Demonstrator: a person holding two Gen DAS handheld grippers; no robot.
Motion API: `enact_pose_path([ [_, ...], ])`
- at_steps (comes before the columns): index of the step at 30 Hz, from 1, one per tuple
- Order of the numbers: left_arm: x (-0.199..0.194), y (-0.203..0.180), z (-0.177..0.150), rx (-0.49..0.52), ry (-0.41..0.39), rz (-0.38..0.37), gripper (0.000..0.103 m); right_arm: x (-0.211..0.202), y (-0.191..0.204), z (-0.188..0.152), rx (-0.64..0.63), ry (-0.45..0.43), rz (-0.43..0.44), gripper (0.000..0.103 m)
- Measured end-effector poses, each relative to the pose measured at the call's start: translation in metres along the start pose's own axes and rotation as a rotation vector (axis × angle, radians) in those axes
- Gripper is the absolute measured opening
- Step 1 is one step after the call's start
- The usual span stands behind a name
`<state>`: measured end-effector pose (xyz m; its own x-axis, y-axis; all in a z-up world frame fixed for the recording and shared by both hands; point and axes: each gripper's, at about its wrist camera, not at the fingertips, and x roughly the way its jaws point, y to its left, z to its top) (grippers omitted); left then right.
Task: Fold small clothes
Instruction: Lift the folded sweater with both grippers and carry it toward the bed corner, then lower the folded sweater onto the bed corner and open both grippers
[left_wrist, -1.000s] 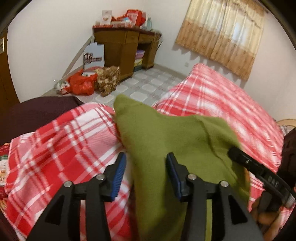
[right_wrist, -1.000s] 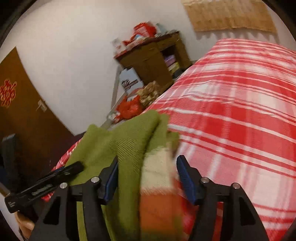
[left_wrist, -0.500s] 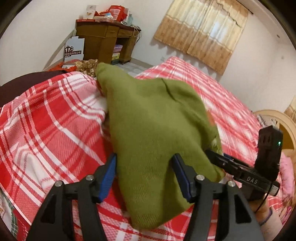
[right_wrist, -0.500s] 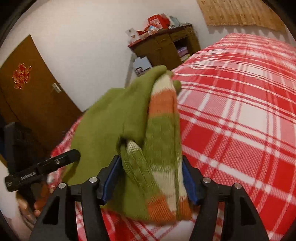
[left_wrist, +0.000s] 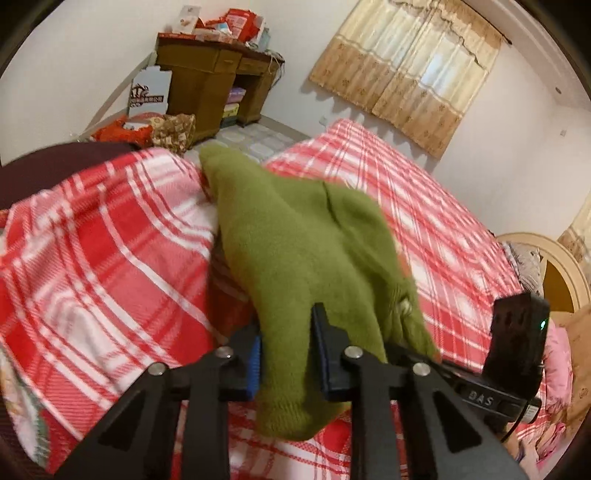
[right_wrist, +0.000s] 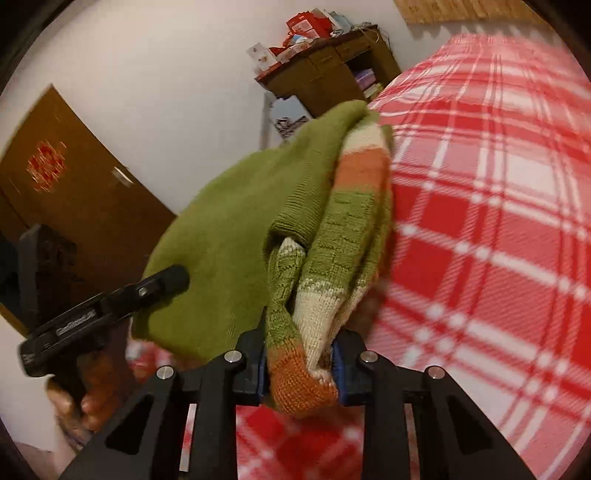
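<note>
The step in hand looks like the carry before a fold: both tools hold the green knitted sweater (left_wrist: 295, 240) up over the bed (left_wrist: 92, 258), its far end draped on the red plaid blanket. The left tool (left_wrist: 286, 343) is clamped on a plain green edge, the cloth pinched between its blue pads. The right tool (right_wrist: 299, 363) is closed on the bunched striped part, orange and cream bands (right_wrist: 314, 314) wadded between its fingers. The garment hangs between the two tools, slack and doubled over. The next move probably calls for drawing the tools apart to flatten the cloth, then lowering it onto the bed without letting the bunched part slip
</note>
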<state>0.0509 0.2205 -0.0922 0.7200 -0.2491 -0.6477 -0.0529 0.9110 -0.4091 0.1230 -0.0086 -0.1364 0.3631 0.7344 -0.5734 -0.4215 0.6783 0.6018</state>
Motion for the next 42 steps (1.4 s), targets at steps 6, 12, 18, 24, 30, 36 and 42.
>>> enact_pose_path([
  [6,0.001,-0.002,-0.005,0.091,0.074,0.116,0.024,-0.005,0.002,-0.017,-0.008,0.006,-0.059,0.028],
  [12,0.010,-0.019,-0.021,0.219,0.060,0.283,0.024,-0.012,0.009,-0.032,-0.047,-0.003,-0.161,0.032],
  [18,0.001,-0.029,-0.027,0.240,0.026,0.390,0.025,-0.036,0.029,-0.041,-0.076,-0.040,-0.257,0.034],
  [24,-0.018,-0.060,-0.032,0.308,-0.052,0.398,0.025,-0.081,0.050,-0.043,-0.137,-0.153,-0.357,0.053],
  [30,-0.030,-0.085,-0.035,0.337,-0.085,0.344,0.029,-0.109,0.078,-0.047,-0.200,-0.233,-0.481,0.062],
  [36,-0.041,-0.104,-0.043,0.343,-0.136,0.336,0.047,-0.128,0.096,-0.051,-0.220,-0.283,-0.542,0.062],
  [42,-0.067,-0.121,-0.047,0.345,-0.268,0.383,0.091,-0.150,0.113,-0.053,-0.229,-0.335,-0.561,0.062],
])
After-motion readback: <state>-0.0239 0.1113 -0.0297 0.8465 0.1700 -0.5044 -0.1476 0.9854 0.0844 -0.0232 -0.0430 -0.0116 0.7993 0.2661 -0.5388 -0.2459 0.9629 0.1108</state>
